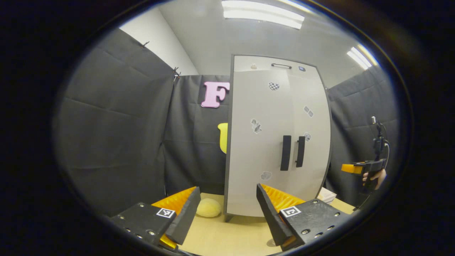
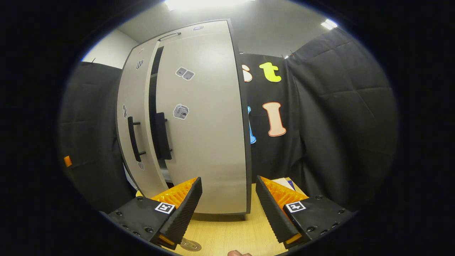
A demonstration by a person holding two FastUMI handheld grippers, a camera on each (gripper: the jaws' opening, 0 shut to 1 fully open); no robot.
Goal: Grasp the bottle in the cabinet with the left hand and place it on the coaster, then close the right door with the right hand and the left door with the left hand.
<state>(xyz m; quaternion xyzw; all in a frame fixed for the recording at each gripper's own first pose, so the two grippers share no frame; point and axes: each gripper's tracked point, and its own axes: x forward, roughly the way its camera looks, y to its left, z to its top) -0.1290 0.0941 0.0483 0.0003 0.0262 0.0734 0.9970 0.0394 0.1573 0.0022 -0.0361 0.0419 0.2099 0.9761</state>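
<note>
Landmark: cabinet (image 1: 277, 142), standing on the wooden surface (image 1: 227, 238).

Left gripper view, left to right:
- Left hand-held gripper (image 1: 226, 209) is hanging over the surface in front of the cabinet, fingers spread wide and holding nothing. Each finger is carrying a small square black-and-white marker; no readable text.
- Pale yellow round object (image 1: 208, 207) is sitting on the surface just off the cabinet's lower left corner.
- From this angle both doors are looking shut, with the two black handles (image 1: 292, 152) sitting side by side at the middle seam. Small grey stickers and a checkered one (image 1: 273, 86) are showing on the door fronts; too small to read.
- A pale box (image 1: 326, 195) is lying on the surface by the cabinet's lower right corner.
- Right of the cabinet, well apart from it, a hand is holding the other gripper in open air.

Right gripper view, left to right:
- Left door (image 2: 133, 117) is sitting close to flush; right door (image 2: 202, 121) is standing ajar, a dark vertical gap showing between them.
- Right hand-held gripper (image 2: 228, 203) is hovering near the right door's bottom edge, fingers spread and not touching it.
- Coaster (image 2: 190, 245), a round disc, is lying on the surface below the cabinet, partly under the gripper's left finger.
- Bottle: can't tell where it is.
- Open surface is running along the cabinet's front.
</note>
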